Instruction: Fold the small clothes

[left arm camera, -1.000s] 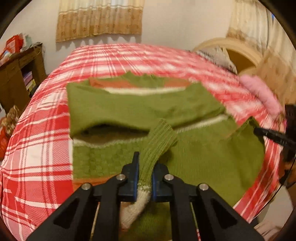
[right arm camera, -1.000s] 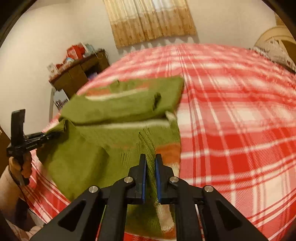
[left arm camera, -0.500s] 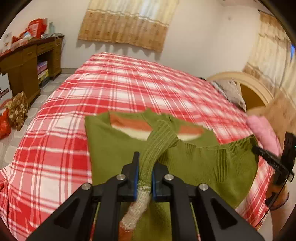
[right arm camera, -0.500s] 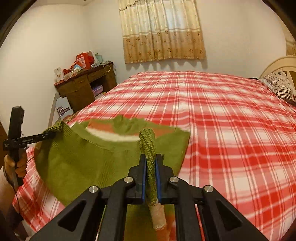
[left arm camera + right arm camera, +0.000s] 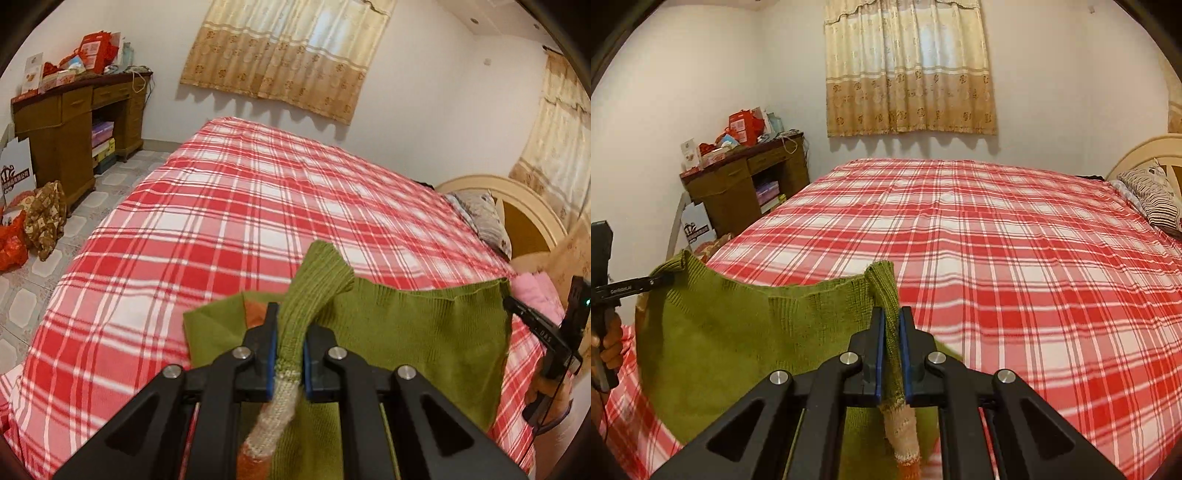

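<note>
As seen from left wrist: my left gripper (image 5: 288, 332) clamped tight on green sweater (image 5: 424, 328) edge, above plaid bed (image 5: 221, 221). Right wrist: my right gripper (image 5: 892, 332) pinching opposite edge, sweater hanging between.

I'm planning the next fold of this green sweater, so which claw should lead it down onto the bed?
Neither clearly. The left claw and right claw are each shut on a corner of the green sweater, holding it stretched between them above the plaid bedspread. Lowering both together probably suits best.
</note>
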`<state>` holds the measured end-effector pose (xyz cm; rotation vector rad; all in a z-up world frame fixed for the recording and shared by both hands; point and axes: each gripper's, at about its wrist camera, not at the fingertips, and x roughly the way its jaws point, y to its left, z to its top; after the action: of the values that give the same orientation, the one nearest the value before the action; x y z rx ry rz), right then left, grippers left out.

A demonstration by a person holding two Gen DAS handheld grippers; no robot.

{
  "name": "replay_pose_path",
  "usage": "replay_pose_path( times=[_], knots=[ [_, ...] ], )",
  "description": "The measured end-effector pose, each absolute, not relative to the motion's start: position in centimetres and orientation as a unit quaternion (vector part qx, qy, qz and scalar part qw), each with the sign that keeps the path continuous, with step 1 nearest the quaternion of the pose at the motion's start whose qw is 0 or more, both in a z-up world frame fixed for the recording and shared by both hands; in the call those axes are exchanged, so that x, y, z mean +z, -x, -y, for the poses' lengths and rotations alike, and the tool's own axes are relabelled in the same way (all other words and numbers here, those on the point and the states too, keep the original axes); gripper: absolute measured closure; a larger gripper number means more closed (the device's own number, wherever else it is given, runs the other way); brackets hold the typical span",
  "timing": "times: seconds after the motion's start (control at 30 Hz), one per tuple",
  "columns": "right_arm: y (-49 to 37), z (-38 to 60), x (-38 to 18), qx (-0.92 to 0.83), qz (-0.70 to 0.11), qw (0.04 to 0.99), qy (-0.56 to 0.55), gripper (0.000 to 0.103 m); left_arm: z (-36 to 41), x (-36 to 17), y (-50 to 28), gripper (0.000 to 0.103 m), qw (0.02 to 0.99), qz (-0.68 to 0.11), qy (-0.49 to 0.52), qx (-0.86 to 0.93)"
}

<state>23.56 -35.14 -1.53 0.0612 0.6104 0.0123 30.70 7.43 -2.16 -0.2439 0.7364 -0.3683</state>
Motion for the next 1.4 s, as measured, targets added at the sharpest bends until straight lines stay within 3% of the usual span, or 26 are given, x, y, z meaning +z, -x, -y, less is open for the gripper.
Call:
replay_pose_path(
  times=[0.23,0.4,0.53,0.83,0.87,0.9,0.97,1.0,1.23,1.27,1.3,1.33,1.37,1.4],
  knots=[
    [-27.3,36.1,-3.8,-0.022,-0.302,0.953,-0.029,0.103,-6.4,-3.2,-33.6,0.092,0.913,-0.357,0.115,-0.162],
    [-29.0,36.6,-8.0,-0.048,-0.332,0.941,-0.032,0.103,-5.1,-7.1,-35.6,0.092,0.911,-0.39,0.081,-0.103],
    [-28.4,37.3,-9.4,-0.024,-0.353,0.933,-0.064,0.102,-5.6,-11.3,-36.3,0.088,0.896,-0.432,0.074,-0.074],
    [-29.5,36.7,-11.8,0.012,-0.413,0.907,-0.079,0.1,-7.1,-11.3,-35.5,0.078,0.899,-0.414,0.12,-0.079],
    [-29.6,36.8,-11.9,0.011,-0.414,0.906,-0.087,0.093,-7.7,-11.3,-35.4,0.074,0.898,-0.409,0.14,-0.081],
    [-29.7,36.9,-12.0,0.015,-0.412,0.906,-0.095,0.066,-8.2,-11.4,-35.2,0.074,0.897,-0.404,0.159,-0.079],
    [-29.4,36.9,-11.7,0.021,-0.397,0.911,-0.108,0.023,-9.2,-11.5,-34.8,0.074,0.896,-0.393,0.193,-0.073],
    [-29.2,36.8,-11.3,0.024,-0.389,0.914,-0.109,0.023,-9.6,-11.6,-34.6,0.074,0.895,-0.389,0.208,-0.07],
    [-30.9,34.2,-12.5,0.012,-0.446,0.894,-0.035,0.023,-9.0,-11.7,-35.3,0.073,0.896,-0.391,0.201,-0.063],
    [-31.4,33.6,-13.3,0.011,-0.465,0.885,-0.018,0.032,-9.2,-11.8,-35.2,0.073,0.895,-0.391,0.203,-0.064],
    [-31.6,33.1,-13.9,-0.003,-0.474,0.881,0.009,0.056,-9.3,-11.9,-35.3,0.073,0.894,-0.391,0.208,-0.066],
    [-31.6,32.7,-13.7,-0.006,-0.464,0.885,0.024,0.06,-9.4,-12.0,-35.3,0.073,0.893,-0.39,0.215,-0.067],
    [-31.6,32.4,-13.6,0.0,-0.463,0.886,0.028,0.085,-9.5,-12.1,-35.3,0.073,0.892,-0.389,0.219,-0.067],
    [-31.5,32.3,-13.3,-0.001,-0.46,0.888,0.022,0.095,-9.6,-12.1,-35.3,0.073,0.892,-0.389,0.22,-0.067]
  ],
)
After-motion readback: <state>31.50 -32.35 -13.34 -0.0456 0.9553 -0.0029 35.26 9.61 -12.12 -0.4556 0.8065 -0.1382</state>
